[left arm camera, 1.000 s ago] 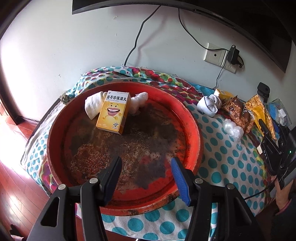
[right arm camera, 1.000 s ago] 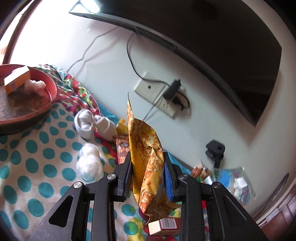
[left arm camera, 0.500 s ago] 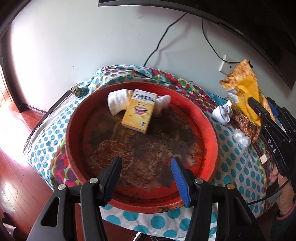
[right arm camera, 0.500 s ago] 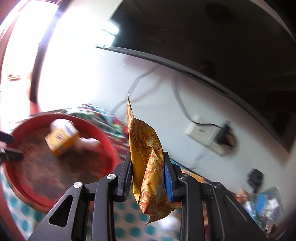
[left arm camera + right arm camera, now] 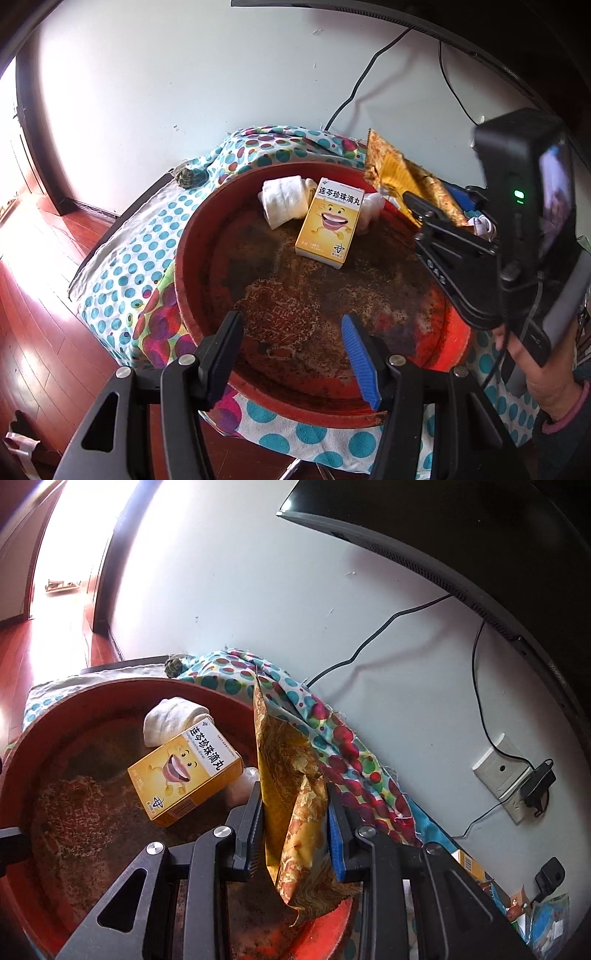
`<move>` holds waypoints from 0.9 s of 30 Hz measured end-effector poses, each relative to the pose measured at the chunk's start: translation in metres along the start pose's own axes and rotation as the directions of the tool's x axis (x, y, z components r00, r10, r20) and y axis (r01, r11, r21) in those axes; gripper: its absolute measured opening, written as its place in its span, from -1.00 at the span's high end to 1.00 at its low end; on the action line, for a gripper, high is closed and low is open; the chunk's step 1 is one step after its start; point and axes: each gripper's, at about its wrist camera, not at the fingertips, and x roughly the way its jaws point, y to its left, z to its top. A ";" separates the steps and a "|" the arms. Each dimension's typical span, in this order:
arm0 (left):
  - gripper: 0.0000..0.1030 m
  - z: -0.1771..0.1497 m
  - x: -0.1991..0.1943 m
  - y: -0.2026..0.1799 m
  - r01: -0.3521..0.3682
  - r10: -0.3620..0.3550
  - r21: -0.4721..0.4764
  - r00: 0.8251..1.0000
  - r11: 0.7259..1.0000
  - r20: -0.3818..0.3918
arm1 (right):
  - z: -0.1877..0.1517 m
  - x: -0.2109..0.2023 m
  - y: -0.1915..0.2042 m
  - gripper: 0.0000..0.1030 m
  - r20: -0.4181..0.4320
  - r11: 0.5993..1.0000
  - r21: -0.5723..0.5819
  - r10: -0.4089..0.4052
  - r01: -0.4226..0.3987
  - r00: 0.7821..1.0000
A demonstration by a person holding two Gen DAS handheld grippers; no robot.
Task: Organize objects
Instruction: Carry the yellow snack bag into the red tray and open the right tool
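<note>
While pinched upright between the pressed-in pads of the right gripper (image 5: 295, 834), the packet (image 5: 291, 794) hangs over the right side of the red tray (image 5: 192, 236). Farther in lie a yellow box (image 5: 328, 225) and a rolled white cloth (image 5: 284, 201), touching. At the near rim, left gripper (image 5: 291, 350) spread, empty. Underneath, dotted cloth (image 5: 147, 258).
</note>
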 end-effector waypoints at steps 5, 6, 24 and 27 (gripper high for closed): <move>-0.11 -0.002 0.006 0.002 -0.006 0.006 -0.005 1.000 1.000 -0.013 | 0.007 0.013 0.009 0.46 -0.019 0.999 -0.041 -0.020 0.019 1.000; -0.11 -0.002 0.006 0.002 -0.003 0.003 -0.007 1.000 1.000 -0.016 | 0.009 0.016 0.011 0.46 -0.023 0.999 -0.049 -0.019 0.018 1.000; -0.11 -0.008 0.010 0.019 -0.006 0.002 -0.078 0.999 0.997 -0.040 | 0.000 -0.030 0.006 -0.62 0.070 0.994 0.070 0.081 -0.086 0.994; -0.11 -0.008 0.009 0.006 0.008 -0.010 -0.055 0.999 0.998 -0.034 | -0.017 -0.048 -0.022 -0.65 0.088 0.984 0.148 0.090 -0.102 0.992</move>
